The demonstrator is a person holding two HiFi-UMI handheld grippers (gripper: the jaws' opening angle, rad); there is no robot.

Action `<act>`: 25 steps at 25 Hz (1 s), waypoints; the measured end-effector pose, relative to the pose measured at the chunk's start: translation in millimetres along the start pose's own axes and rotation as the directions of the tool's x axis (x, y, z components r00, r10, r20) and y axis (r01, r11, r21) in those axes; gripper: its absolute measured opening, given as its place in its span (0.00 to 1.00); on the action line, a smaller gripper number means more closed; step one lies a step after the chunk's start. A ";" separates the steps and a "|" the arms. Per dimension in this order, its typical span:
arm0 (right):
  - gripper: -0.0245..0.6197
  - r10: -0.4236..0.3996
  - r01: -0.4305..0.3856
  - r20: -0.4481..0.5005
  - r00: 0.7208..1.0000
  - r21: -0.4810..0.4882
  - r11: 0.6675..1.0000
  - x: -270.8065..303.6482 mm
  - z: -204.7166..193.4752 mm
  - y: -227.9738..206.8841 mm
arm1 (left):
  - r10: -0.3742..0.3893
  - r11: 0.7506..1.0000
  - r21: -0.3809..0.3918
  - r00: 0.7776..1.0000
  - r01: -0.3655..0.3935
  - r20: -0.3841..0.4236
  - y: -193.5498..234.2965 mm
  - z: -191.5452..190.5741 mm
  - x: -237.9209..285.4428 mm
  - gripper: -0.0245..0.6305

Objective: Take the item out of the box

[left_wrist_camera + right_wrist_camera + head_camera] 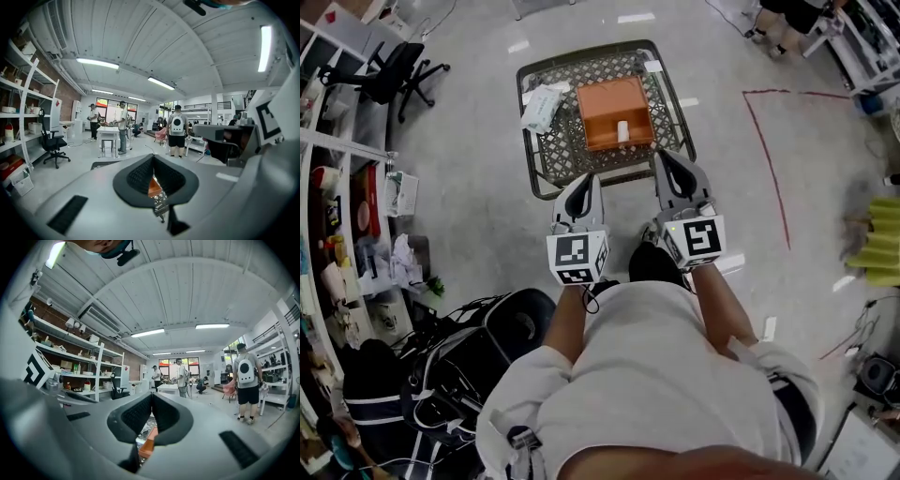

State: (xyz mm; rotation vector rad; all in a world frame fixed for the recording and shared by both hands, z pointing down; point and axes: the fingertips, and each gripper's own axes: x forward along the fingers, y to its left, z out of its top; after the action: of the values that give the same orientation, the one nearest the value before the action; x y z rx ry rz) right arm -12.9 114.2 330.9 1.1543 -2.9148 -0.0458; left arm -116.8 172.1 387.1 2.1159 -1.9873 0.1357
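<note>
Left gripper (586, 183) and right gripper (668, 159) hover at the mesh surface's (546, 159) near edge, jaws shut and empty. The white item (623, 131) sits in the orange box (609, 101). Best to open the jaws before reaching down into the box.

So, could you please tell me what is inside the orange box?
One small white item sits in the box, by its near wall; the rest of its floor looks bare. Anything under the item is covered.
</note>
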 end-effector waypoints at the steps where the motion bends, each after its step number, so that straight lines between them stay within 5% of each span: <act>1: 0.05 0.004 -0.004 -0.004 1.000 0.006 1.000 7.7 -2.0 -10.2 | 0.004 1.000 0.000 1.000 -0.004 -0.010 0.0 0.1 11.6 0.05; 12: 0.05 0.047 -0.045 -0.053 0.997 0.040 0.998 33.2 -19.2 -93.6 | 0.023 1.000 -0.015 0.996 -0.024 -0.088 -24.1 -3.8 91.1 0.05; 25: 0.05 0.077 -0.069 -0.141 0.987 0.056 0.996 83.8 -65.8 -112.1 | -0.045 0.998 -0.052 0.970 0.033 -0.240 -9.8 -48.0 157.8 0.05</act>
State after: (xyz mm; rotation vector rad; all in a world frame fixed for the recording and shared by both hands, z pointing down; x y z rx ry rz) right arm 3.8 -26.4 393.0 1.0103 -2.8435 0.1071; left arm -91.1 30.5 468.3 2.0005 -1.7903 0.3189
